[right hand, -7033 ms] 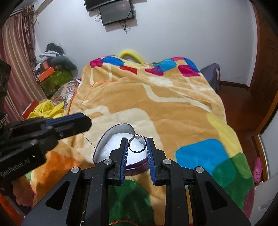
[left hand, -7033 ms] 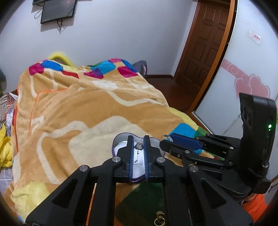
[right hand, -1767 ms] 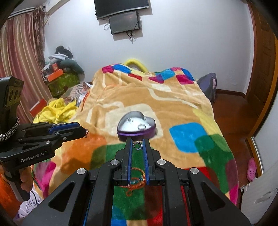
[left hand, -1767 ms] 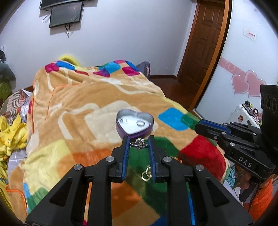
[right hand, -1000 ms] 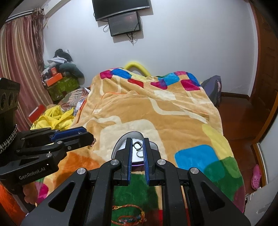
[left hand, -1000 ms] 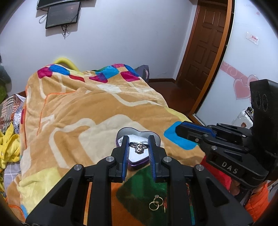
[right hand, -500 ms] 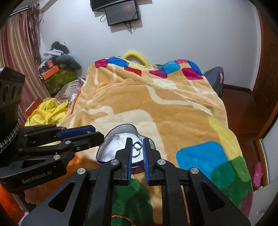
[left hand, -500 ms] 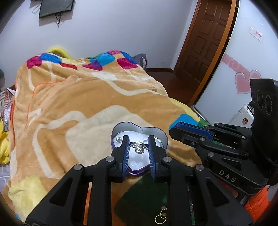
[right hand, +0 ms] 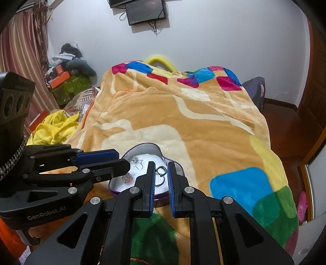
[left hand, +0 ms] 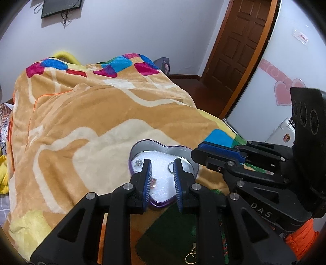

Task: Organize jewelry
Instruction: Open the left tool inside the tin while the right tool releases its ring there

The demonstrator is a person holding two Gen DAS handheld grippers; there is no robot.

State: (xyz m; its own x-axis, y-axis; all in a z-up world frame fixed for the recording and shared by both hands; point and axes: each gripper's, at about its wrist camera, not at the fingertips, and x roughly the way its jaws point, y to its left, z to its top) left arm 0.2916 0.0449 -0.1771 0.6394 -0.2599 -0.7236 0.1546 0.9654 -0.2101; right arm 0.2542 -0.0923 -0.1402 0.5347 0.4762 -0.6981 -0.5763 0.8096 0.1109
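Nearest, on the green patch of the blanket [left hand: 61,126], a pair of small gold hoops [left hand: 190,258], not yet put away. Just beyond, the left tool [left hand: 162,179] spread wide and holding nothing, above the heart box [left hand: 194,163]. Beneath it, on the white foam, a ring with pink stone [left hand: 153,182]. Beside it, the right tool [right hand: 161,177] almost closed, pinching a thin silver ring [right hand: 161,170] over the same box. Probably very light, stiff and slippery, easy to lose in the plush. Better to grip across the band and release low. Readable: "DAS" on the right tool, "GenRobot.AI" on the left. Farther, a screen [right hand: 145,10] on the wall.
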